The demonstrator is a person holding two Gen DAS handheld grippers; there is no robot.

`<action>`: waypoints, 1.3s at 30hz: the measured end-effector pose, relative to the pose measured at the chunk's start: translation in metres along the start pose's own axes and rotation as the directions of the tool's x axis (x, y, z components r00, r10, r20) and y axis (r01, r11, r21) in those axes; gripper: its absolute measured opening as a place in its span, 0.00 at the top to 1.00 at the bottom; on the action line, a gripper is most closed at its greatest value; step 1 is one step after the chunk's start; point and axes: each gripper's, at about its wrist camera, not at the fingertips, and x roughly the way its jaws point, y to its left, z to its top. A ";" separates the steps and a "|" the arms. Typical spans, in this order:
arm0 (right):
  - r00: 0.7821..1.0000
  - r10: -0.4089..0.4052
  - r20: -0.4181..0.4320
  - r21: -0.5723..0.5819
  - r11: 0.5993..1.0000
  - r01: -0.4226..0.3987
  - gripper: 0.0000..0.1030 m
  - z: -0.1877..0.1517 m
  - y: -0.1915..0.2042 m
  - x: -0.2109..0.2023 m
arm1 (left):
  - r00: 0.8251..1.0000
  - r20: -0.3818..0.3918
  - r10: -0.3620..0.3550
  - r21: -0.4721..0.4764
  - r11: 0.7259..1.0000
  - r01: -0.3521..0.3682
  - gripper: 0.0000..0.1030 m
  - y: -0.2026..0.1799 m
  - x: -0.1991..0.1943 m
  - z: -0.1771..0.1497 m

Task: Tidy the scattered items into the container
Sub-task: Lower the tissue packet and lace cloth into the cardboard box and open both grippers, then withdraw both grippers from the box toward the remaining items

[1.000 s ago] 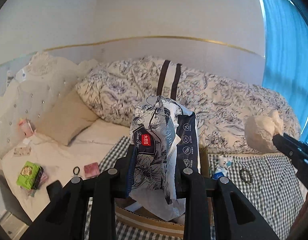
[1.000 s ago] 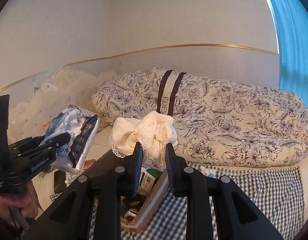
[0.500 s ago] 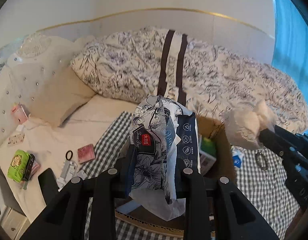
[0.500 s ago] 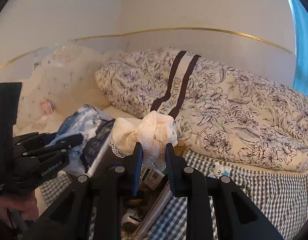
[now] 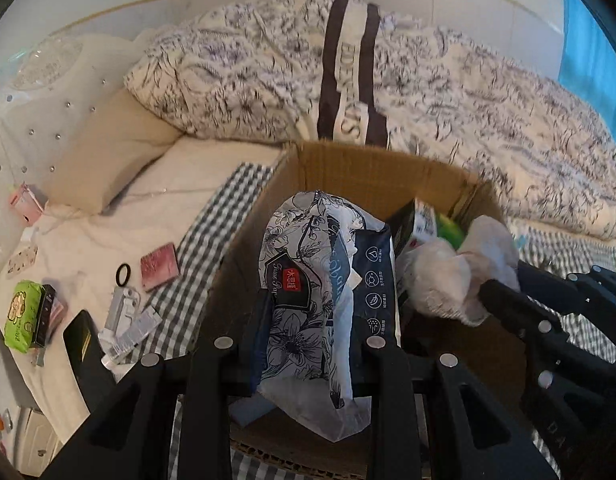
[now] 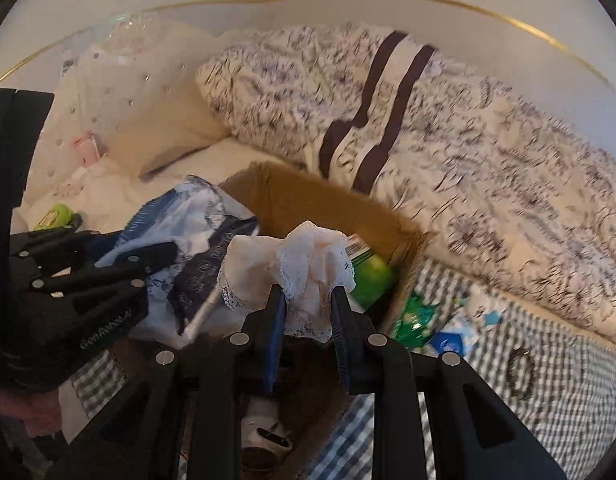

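My left gripper [image 5: 313, 312] is clamped on the crumpled floral-printed black-and-white plastic tissue pack [image 5: 323, 280], which stands upright between the two fingers. My right gripper [image 6: 306, 312] is pinched on the bunched cream lace-trimmed cloth [image 6: 304, 264].

Change from one second ago: both tools have tilted downward. The open brown corrugated cardboard box [image 5: 371, 172] was then only a strip of rim under my left fingers; it now fills the centre of the left wrist view, and the tissue pack hangs over its opening. Half a second ago only the box's far corner showed behind the pack. The cream cloth, earlier held level with the floral duvet [image 5: 447, 92], is now down over the right part of the box, just beside the tissue pack. Neither item has been released.

Box contents: a green-and-white carton [image 5: 431, 224] leans against the far right corner. In the right wrist view a white object lies on the box floor under my fingers; I cannot identify it.

Items outside the box, on the bed to its left: a pink square packet [image 5: 159, 266], a black hair ring [image 5: 123, 275], and a bright green pack [image 5: 22, 316]. The box rests on a grey-and-white checked cloth [image 5: 212, 264].
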 end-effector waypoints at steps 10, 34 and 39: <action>0.996 0.009 -0.088 -0.040 0.999 -0.013 0.79 -0.012 0.009 0.027 | 1.000 -0.005 0.000 -0.013 1.000 0.000 0.69 0.003 0.003 -0.005; 0.983 -0.088 0.164 0.036 0.996 0.083 0.41 -0.001 -0.006 -0.051 | 0.987 0.155 0.035 -0.088 0.996 -0.021 0.32 0.009 -0.074 0.009; 0.966 -0.116 0.229 0.073 0.992 0.102 0.40 -0.004 -0.018 -0.082 | 0.981 0.191 0.032 -0.109 0.994 -0.011 0.32 0.003 -0.095 0.010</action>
